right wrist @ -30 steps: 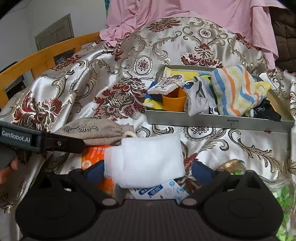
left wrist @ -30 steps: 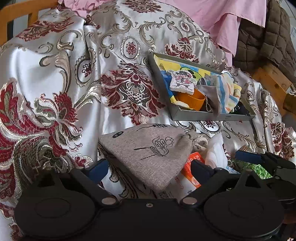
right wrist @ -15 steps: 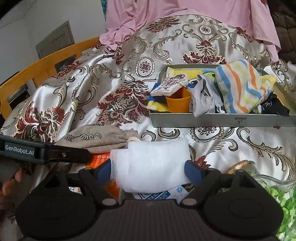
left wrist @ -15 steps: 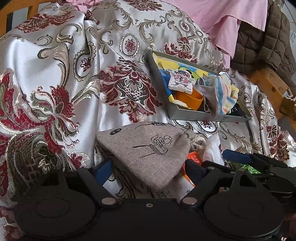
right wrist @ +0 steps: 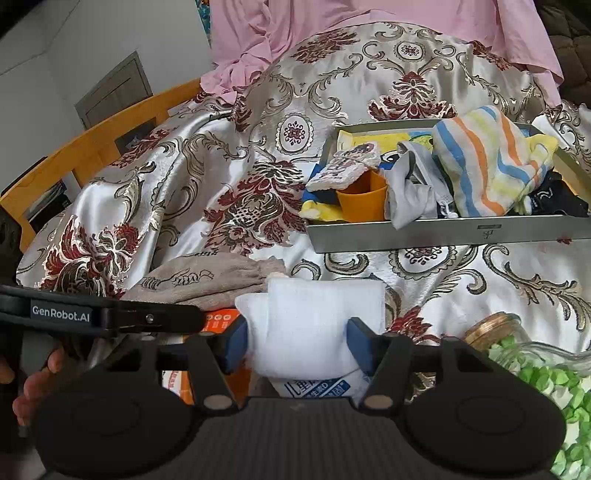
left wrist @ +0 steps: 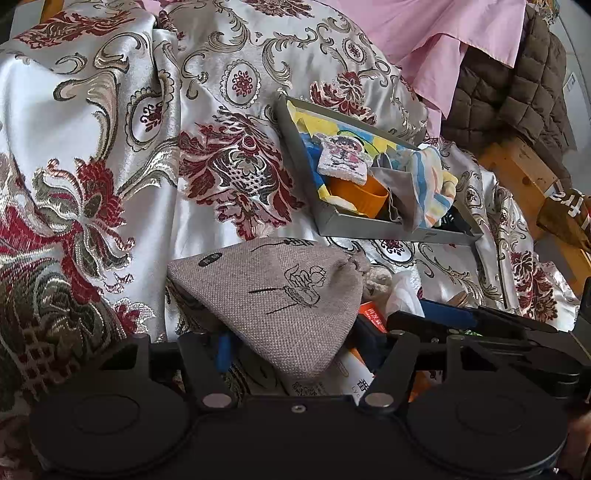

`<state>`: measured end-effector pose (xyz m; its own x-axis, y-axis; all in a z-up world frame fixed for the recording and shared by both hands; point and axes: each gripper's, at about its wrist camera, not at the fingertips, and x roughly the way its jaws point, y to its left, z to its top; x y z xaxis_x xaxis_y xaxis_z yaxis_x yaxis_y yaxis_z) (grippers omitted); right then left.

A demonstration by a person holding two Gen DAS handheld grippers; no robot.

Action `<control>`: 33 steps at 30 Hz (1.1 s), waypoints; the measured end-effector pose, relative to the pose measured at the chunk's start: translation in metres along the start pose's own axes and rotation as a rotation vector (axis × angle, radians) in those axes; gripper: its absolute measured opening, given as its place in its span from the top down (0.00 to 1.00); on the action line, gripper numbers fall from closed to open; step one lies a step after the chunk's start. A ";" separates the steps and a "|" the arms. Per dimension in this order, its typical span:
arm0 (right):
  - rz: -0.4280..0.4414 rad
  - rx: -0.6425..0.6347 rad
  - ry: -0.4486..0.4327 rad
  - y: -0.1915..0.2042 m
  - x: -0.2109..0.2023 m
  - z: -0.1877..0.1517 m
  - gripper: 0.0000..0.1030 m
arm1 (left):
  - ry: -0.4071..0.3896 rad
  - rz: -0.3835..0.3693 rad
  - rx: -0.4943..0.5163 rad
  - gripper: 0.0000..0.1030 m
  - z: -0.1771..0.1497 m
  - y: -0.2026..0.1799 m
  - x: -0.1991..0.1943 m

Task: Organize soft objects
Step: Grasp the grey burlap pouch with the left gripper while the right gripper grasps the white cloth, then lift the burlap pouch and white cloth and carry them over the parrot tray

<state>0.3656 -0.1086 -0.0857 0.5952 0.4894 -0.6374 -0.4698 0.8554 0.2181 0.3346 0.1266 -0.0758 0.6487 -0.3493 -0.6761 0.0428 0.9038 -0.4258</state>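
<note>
Since the earlier frames both grippers' jaws have been closing: the left gripper (left wrist: 295, 350) has narrowed around the grey linen pouch (left wrist: 273, 295), and the right gripper (right wrist: 295, 343) has narrowed onto the white folded cloth (right wrist: 317, 317), which now bulges between the blue pads (right wrist: 236, 343). The pouch and cloth lie where they were.

Surface and room: a satin bedspread (left wrist: 110, 166) with red and gold floral pattern covers the work surface. A pink sheet (right wrist: 332, 33) is draped behind it, an orange wooden rail (right wrist: 92, 147) runs along the left in the right wrist view, and a brown quilted garment (left wrist: 509, 92) lies at the right in the left wrist view.

Hand pose: both grippers point forward and down at the bedspread, side by side. The left gripper's pads sit at the pouch's two edges; whether they press cannot be told. The right gripper's pads press the cloth on both sides. A hand (right wrist: 37, 380) shows under the left gripper's body.

Surroundings: a grey metal tray (right wrist: 443, 232) stands beyond, holding an orange cup (right wrist: 362, 199), a striped towel (right wrist: 487, 158), a grey rag (right wrist: 410, 192) and a printed sponge pad (right wrist: 343, 166) resting on the cup. Orange and white packets (right wrist: 317, 386) lie under the cloth. A glass jar (right wrist: 524, 354) with green contents lies to the right.
</note>
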 end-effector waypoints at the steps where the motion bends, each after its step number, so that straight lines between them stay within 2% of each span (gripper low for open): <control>1: -0.003 0.001 -0.002 0.000 0.000 0.000 0.42 | 0.000 -0.001 0.000 0.38 0.000 0.001 -0.001; 2: -0.009 0.004 -0.003 -0.001 0.000 0.000 0.42 | -0.002 -0.002 0.000 0.39 0.000 0.001 -0.002; 5: -0.053 -0.019 0.012 0.000 0.002 0.000 0.54 | -0.005 -0.007 -0.010 0.39 0.001 0.004 -0.002; 12: -0.083 -0.024 0.023 0.001 0.009 -0.005 0.56 | -0.021 -0.026 -0.004 0.43 0.001 0.004 -0.001; 15: -0.085 -0.025 0.022 0.001 0.010 -0.005 0.56 | -0.041 -0.035 0.007 0.40 0.000 0.003 -0.004; 18: -0.085 -0.025 0.020 0.001 0.010 -0.006 0.56 | -0.066 -0.079 -0.023 0.32 0.003 0.005 -0.010; 22: -0.088 -0.025 0.017 0.002 0.010 -0.006 0.56 | -0.064 -0.075 -0.079 0.32 0.005 0.012 -0.006; 25: -0.094 -0.036 0.012 0.004 0.010 -0.006 0.61 | -0.067 -0.080 -0.112 0.33 0.005 0.017 -0.005; 28: -0.098 -0.033 0.008 0.003 0.009 -0.006 0.64 | -0.077 -0.093 -0.153 0.38 0.006 0.022 -0.005; 33: -0.111 -0.026 0.000 0.002 0.005 -0.004 0.78 | -0.093 -0.078 -0.157 0.65 0.006 0.024 -0.003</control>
<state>0.3652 -0.1047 -0.0916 0.6446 0.3922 -0.6563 -0.4180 0.8995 0.1270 0.3381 0.1513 -0.0801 0.7156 -0.3859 -0.5822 -0.0184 0.8228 -0.5680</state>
